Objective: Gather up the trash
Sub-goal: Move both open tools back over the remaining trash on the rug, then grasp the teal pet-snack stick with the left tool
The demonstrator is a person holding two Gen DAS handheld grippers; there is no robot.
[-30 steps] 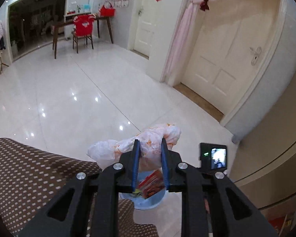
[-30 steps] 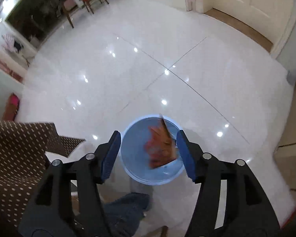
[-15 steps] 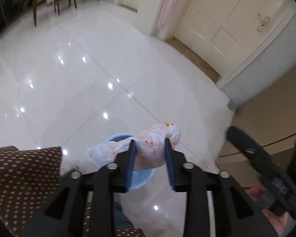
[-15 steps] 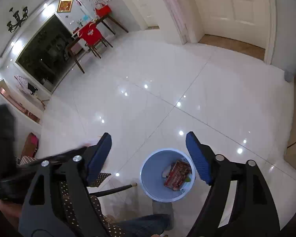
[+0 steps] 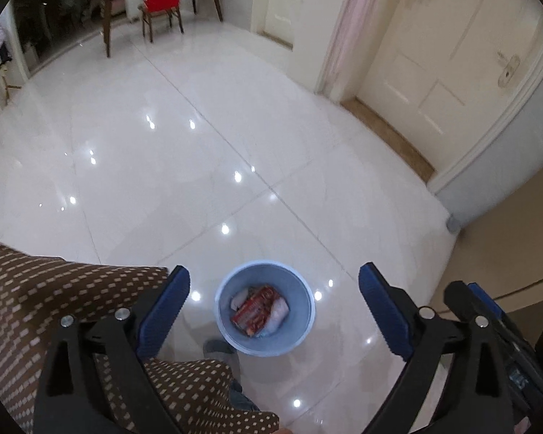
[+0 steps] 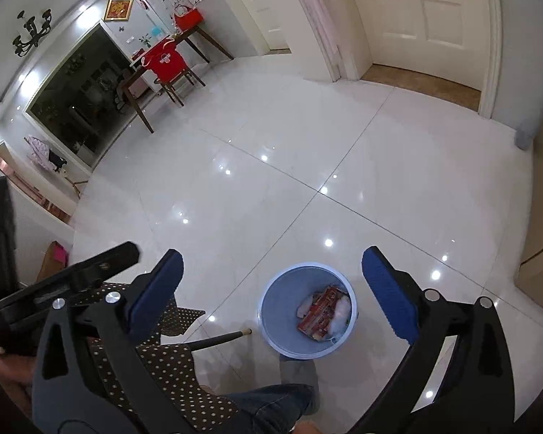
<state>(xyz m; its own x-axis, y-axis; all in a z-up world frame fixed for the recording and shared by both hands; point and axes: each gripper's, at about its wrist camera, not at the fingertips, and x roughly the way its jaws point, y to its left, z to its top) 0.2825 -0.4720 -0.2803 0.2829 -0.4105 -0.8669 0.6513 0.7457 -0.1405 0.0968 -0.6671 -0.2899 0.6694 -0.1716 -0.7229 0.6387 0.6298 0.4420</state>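
The left hand-held gripper [image 5: 273,311] hangs spread wide and empty above the blue trash bin [image 5: 265,307]; the right hand-held gripper [image 6: 271,293] is equally spread and empty. Inside the bin on the white tile floor [image 5: 199,166] lie a red snack wrapper [image 5: 254,311], its long axis slanting from lower left to upper right, and a white plastic bag [image 5: 279,311]. No loose trash shows elsewhere, so collection looks nearly done.

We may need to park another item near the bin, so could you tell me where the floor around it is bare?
Bare tile lies beyond the blue bin, stretching toward the dining table and the white door. To the bin's right the floor is also bare. It is crowded on the near side: the person's shoe touches the bin, with the dotted cushion and a stick at its left.
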